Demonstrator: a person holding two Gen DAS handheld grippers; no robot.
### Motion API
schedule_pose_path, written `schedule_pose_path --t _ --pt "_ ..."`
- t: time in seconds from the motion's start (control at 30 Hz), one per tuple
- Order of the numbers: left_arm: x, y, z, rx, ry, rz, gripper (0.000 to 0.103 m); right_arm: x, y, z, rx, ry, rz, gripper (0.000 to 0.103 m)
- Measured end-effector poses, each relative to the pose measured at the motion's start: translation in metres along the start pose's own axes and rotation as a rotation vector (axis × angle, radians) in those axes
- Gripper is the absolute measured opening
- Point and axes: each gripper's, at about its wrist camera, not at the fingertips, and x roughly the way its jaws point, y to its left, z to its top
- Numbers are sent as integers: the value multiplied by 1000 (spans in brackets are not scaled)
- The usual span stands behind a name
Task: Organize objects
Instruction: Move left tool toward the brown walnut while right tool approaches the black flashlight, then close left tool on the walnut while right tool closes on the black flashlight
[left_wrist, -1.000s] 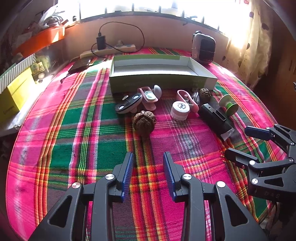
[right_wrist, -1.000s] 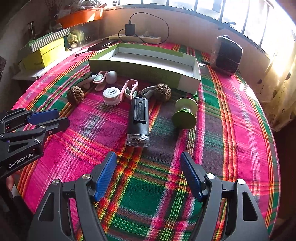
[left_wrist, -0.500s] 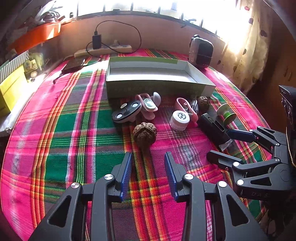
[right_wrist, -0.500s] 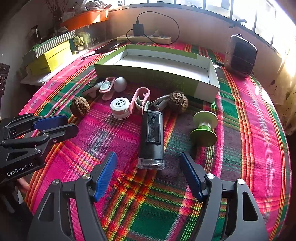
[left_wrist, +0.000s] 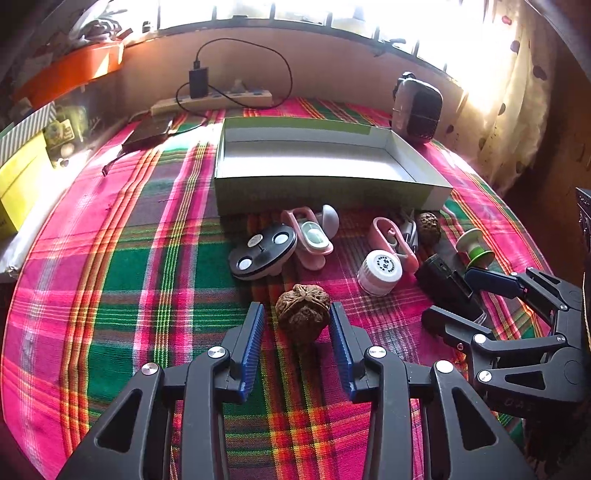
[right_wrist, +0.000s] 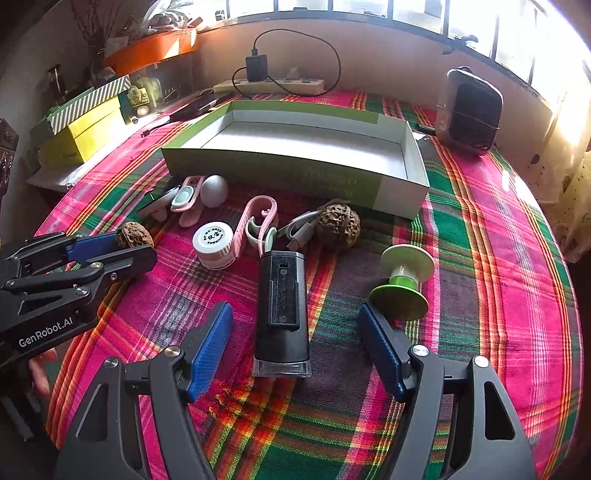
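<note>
the left gripper (left_wrist: 297, 325) stood with its jaws parted around a wrinkled walnut (left_wrist: 303, 312), a sliver of plaid tablecloth (left_wrist: 122, 280) showing between each blue pad and the shell, so nothing was clenched. the right gripper (right_wrist: 295, 341) was spread wide on either side of a black flashlight (right_wrist: 282, 306) lying lens-end toward the camera, pads clear of its sides; its right pad sat just beside the base of a green and white spool (right_wrist: 402, 284).

the shallow green-edged cardboard box (right_wrist: 280, 168) lay open at the far side of the cloth, its near wall just behind the row of clutter: a black disc with three round pads (left_wrist: 263, 255), a pink clip with a pale oval (left_wrist: 312, 238), a white capped jar (right_wrist: 214, 243), a pink curled hook (right_wrist: 258, 221) and a second walnut (right_wrist: 338, 225) beside a grey cable end.

the cloth left of the clutter and toward the near edge was bare. a dark speaker (right_wrist: 471, 110) stood by the box's far right corner, a power strip (left_wrist: 214, 101) along the back wall.
</note>
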Motion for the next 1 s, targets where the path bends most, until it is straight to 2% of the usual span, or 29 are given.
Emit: schedule_pose_path --t 0.23,0.5,1.0 --pt "1 1 2 2 0 1 34 1 -1 1 8 -2 -2 71" --pt "6 2 9 -13 3 18 34 0 -4 1 23 -7 -10 66" --pt "13 -1 16 -22 3 33 34 0 -3 2 23 -7 -10 66"
